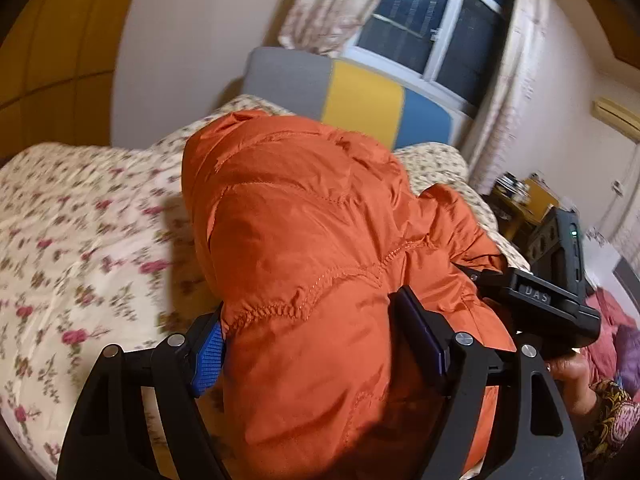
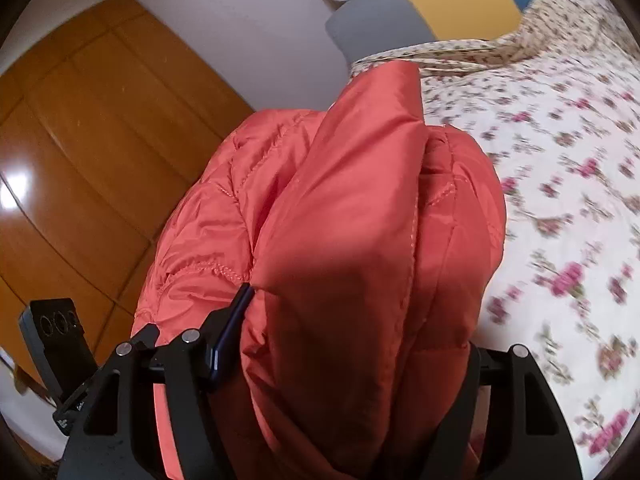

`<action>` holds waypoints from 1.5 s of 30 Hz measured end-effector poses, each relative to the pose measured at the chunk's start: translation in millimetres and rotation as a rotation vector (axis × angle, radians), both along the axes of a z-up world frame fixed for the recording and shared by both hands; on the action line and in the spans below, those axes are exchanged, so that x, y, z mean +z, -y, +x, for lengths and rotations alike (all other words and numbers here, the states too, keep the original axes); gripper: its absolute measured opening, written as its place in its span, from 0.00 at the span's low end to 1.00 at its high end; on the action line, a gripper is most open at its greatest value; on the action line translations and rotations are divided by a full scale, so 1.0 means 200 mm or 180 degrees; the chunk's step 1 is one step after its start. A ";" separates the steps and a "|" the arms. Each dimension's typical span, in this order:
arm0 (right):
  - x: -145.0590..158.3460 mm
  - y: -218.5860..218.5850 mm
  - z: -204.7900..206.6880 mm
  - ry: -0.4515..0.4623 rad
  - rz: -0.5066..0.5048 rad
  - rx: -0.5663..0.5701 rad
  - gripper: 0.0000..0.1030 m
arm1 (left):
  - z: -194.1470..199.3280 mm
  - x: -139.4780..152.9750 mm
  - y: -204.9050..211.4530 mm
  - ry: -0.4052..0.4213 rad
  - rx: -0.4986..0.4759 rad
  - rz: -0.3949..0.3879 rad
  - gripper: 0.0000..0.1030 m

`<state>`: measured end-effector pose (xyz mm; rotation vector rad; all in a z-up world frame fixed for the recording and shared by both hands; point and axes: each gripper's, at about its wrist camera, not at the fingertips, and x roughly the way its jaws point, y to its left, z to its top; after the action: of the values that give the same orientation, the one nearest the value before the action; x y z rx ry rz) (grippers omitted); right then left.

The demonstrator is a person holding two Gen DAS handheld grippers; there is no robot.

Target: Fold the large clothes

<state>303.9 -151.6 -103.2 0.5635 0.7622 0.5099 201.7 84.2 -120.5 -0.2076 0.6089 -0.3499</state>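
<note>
**Orange jacket clamped in both grippers above the bed**

The bed (image 1: 72, 248), under one flowered cover, fills the left of my left wrist view and the right side of my right wrist view. One headboard (image 1: 352, 96) with grey, yellow and blue panels stands at upper centre, below one dark window (image 1: 432, 28). Wooden wardrobe doors (image 2: 92, 152) occupy the left of the right wrist view.

One quilted orange jacket (image 1: 304, 248) fills the centre of both views. Its long axis runs from the bottom edge up toward the headboard, bunched thick.

My left gripper (image 1: 312, 340) has its jaws set wide, pressed on a thick fold of the jacket. My right gripper (image 2: 352, 344) likewise grips a thick fold; one pad shows, the other is hidden by fabric. The jacket's far end droops toward the cover; I cannot tell whether it touches.
</note>
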 end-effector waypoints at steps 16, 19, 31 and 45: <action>-0.10 -0.14 0.07 -0.0226 -0.0545 -0.0185 0.81 | 0.03 -0.24 -0.12 -0.0410 0.0358 -0.0183 0.96; -0.08 -0.15 0.01 -0.0219 -0.0696 -0.0278 0.82 | 0.00 -0.24 -0.12 -0.0450 0.0395 -0.0172 0.96; 0.01 -0.16 -0.17 -0.0247 -0.1055 -0.0491 0.83 | -0.09 -0.21 -0.09 -0.0559 0.0516 -0.0038 0.96; 0.43 0.02 -0.26 0.0402 -0.0682 -0.0941 0.82 | 0.04 0.13 -0.11 -0.0138 0.0913 0.0139 0.96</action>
<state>252.5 -155.1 -16.3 0.4303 0.5915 0.1850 210.3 105.3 -94.7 -0.2576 0.6192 -0.0553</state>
